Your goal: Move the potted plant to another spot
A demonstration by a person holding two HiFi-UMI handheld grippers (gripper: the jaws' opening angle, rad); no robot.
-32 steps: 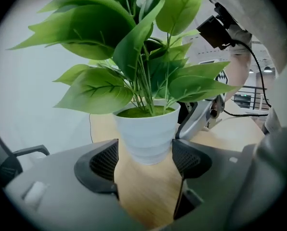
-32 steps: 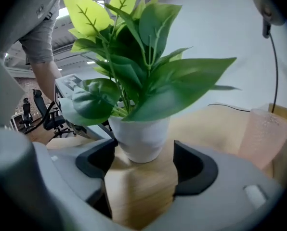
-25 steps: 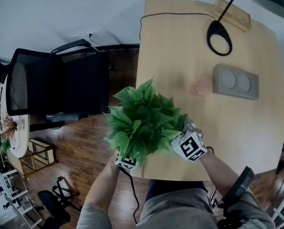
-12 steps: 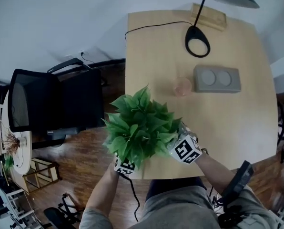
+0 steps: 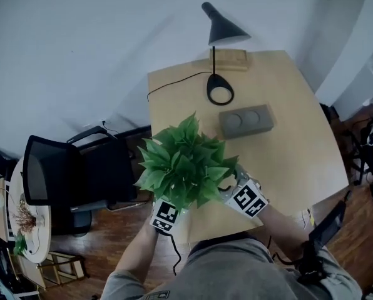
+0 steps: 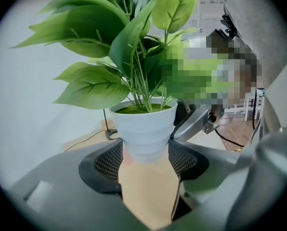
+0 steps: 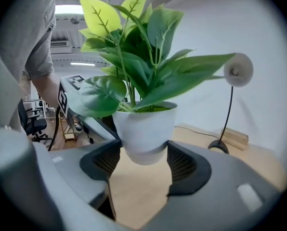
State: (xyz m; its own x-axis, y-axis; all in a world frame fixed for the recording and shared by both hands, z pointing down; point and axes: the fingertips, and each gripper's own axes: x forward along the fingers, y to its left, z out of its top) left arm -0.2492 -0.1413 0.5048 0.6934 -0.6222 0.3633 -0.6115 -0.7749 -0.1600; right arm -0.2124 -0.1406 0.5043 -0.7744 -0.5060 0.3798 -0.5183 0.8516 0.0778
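Note:
The potted plant, green leaves in a white ribbed pot, hangs in the air over the near left corner of the wooden table. Both grippers clamp the pot from opposite sides. My left gripper has the pot's lower part between its pads, and its jaws are closing a little tighter on it. Seen from the other side, my right gripper grips the same pot. In the head view the leaves hide the pot and the fingertips; only the marker cubes of the left gripper and right gripper show.
At the table's far side stand a black desk lamp with its cable, a wooden block and a grey block with two round dents. A black office chair stands on the wood floor to the left.
Both grippers have risen with the plant, and the pot has left the tabletop. The table now lies farther below and the lamp has come into full view.

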